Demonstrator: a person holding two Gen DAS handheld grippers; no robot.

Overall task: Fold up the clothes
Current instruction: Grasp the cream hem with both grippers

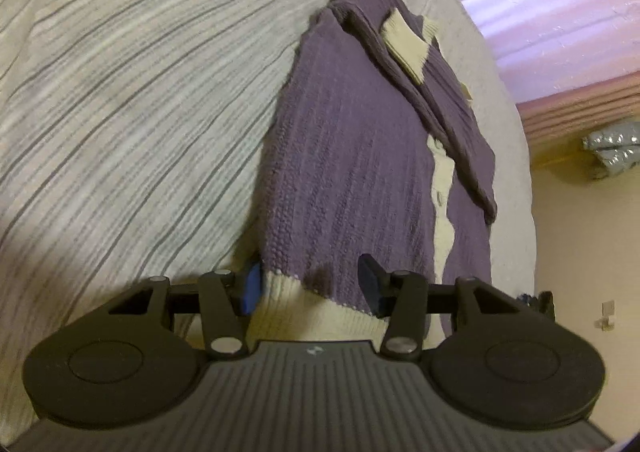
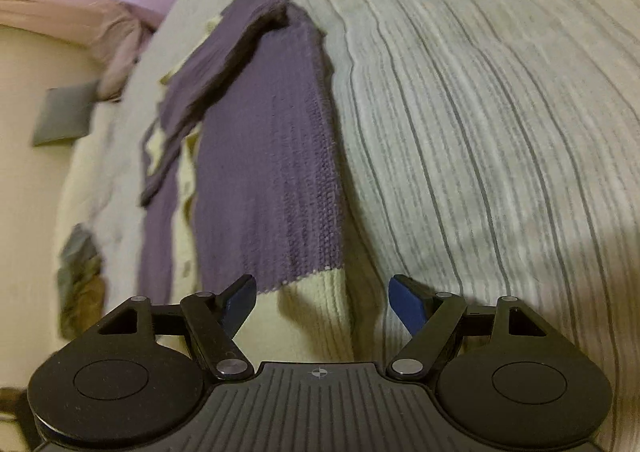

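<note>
On left wrist view only, sweater's [image 1: 352, 155] cream cuff [image 1: 406, 41] shows.

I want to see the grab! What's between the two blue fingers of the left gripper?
The cream ribbed hem of the purple sweater lies between them; the left wrist view shows the left gripper open around it.

The left gripper [image 1: 310, 288] points forward and downward with its jaws spread wide, blue pads facing each other across the gap, while the right gripper [image 2: 322, 302] is angled the same way, its jaws likewise parted with nothing pinched between the pads.
</note>
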